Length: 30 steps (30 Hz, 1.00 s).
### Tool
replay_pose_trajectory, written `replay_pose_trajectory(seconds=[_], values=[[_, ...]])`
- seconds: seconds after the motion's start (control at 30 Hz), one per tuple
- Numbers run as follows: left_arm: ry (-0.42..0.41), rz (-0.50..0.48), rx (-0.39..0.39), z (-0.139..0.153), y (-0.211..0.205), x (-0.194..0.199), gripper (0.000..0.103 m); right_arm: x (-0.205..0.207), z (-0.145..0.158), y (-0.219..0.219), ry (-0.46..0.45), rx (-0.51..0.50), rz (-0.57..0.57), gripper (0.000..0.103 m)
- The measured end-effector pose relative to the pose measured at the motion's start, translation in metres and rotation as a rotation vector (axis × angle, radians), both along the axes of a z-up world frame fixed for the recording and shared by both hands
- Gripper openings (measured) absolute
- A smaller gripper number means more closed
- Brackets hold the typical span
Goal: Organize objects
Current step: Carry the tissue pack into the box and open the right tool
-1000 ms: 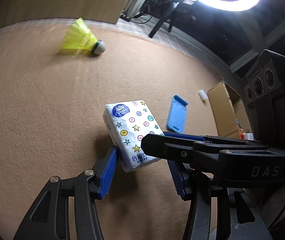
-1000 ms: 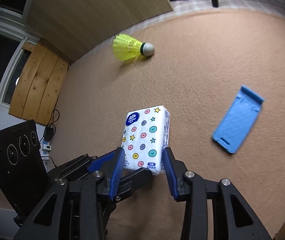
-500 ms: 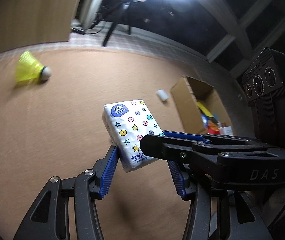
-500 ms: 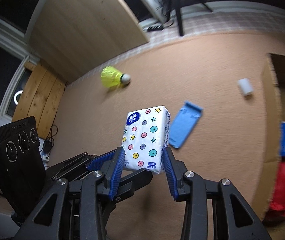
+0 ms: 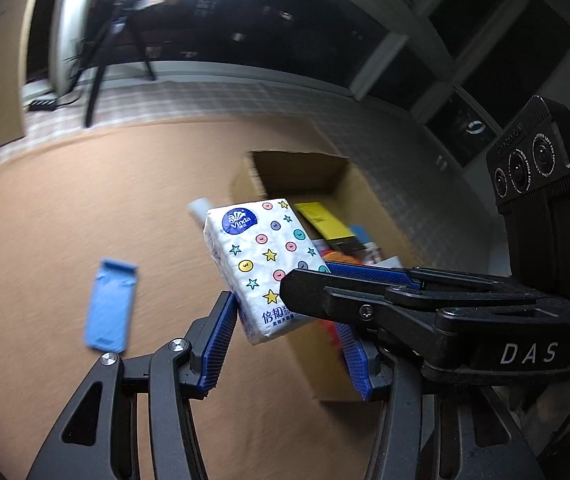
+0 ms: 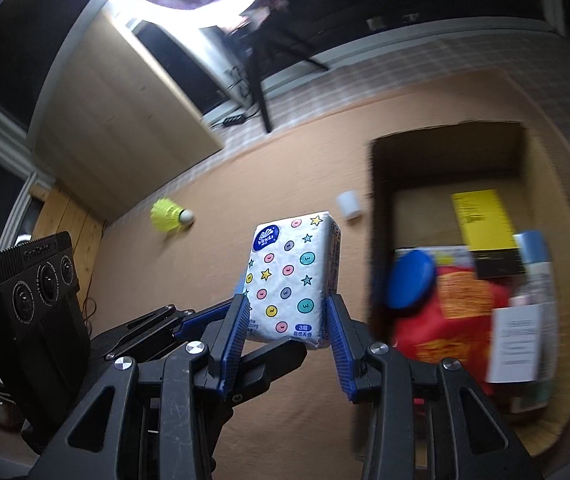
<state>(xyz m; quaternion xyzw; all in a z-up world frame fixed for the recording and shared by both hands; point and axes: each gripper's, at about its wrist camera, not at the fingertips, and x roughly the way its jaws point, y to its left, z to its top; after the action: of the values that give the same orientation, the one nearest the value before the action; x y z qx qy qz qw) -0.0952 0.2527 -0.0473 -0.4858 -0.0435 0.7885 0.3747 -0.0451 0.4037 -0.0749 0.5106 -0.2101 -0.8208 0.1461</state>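
A white tissue pack (image 5: 261,256) printed with stars and dots hangs in the air above the brown carpet, held from below by both grippers. In the right wrist view my right gripper (image 6: 288,308) is shut on the pack (image 6: 293,280), with a blue pad pressed on each side. My left gripper (image 5: 285,320) has one blue pad against the pack's lower left edge. Its other pad is partly hidden behind the right gripper's finger (image 5: 365,300). The open cardboard box (image 5: 365,184) stands just beyond the pack, to the right.
The box (image 6: 377,200) holds a red bag (image 6: 453,312), a blue lid (image 6: 409,280), a yellow sheet (image 6: 481,216) and other items. On the carpet lie a yellow shuttlecock (image 6: 169,220), a blue plastic stand (image 5: 111,304) and a small white cylinder (image 6: 348,206). A ring light on a tripod stands at the back.
Both grippers have carried the pack upward and toward the cardboard box, which has come fully into view. The shuttlecock and blue stand have slid off to the left. The grip looks unchanged.
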Motion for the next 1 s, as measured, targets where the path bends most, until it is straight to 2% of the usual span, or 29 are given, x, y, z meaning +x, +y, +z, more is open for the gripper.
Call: replay_pose_trajectory(seconds=[0.43, 0.73, 1.0], values=[[0.043, -0.109, -0.028, 0.003, 0.089, 0.001, 0.053, 0.007, 0.001, 0.071, 0.012, 0.029, -0.102, 0.036], [0.058, -0.145, -0.036, 0.001, 0.120, 0.003, 0.053, 0.010, 0.000, 0.096, 0.010, 0.041, -0.137, 0.036], [0.067, -0.154, -0.047, 0.000, 0.128, 0.003, 0.056, 0.012, -0.001, 0.101, 0.010, 0.033, -0.148, 0.036]])
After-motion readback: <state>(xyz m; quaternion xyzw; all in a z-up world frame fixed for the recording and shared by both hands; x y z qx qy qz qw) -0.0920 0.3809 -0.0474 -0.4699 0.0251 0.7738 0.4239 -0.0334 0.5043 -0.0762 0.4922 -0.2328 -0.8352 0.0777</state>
